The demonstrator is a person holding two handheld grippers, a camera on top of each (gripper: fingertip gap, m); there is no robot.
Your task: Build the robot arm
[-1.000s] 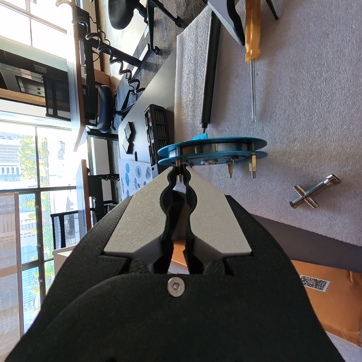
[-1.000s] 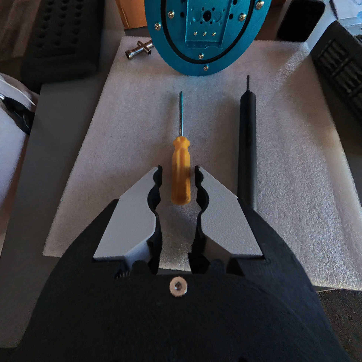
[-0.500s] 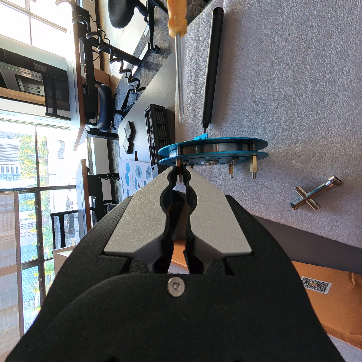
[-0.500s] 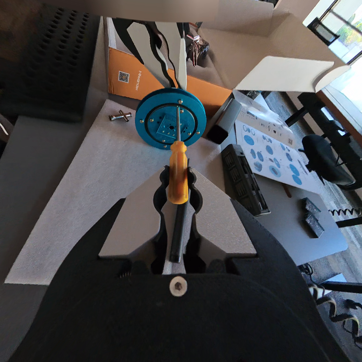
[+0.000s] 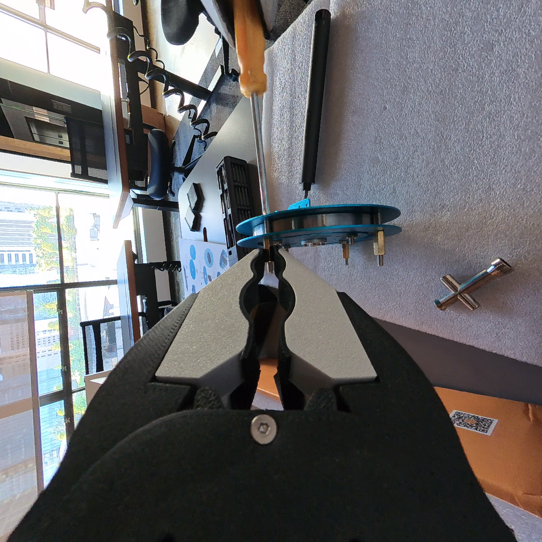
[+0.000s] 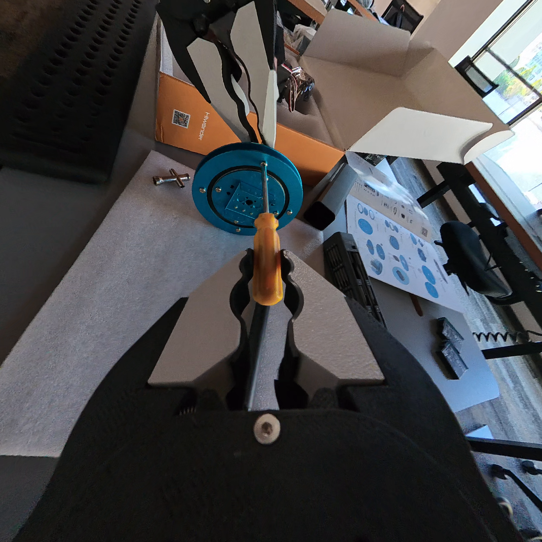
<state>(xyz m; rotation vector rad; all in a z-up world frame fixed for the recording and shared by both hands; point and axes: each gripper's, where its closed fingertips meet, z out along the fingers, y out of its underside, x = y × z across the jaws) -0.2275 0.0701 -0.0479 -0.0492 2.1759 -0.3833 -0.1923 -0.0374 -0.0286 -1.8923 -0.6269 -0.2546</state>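
Two-handed: clamping narrow left tool (image 5: 268, 255) on brass standoff (image 5: 269, 265) of upright blue double-plate metal disc (image 5: 322, 218) on grey foam mat (image 5: 410, 117); gripping orange-handled screwdriver (image 6: 265, 231) in right tool (image 6: 266, 255), tip at disc's upper rim screw.

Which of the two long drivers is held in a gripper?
The yellow-handled screwdriver, clamped in the right gripper. The black driver lies loose on the foam mat.
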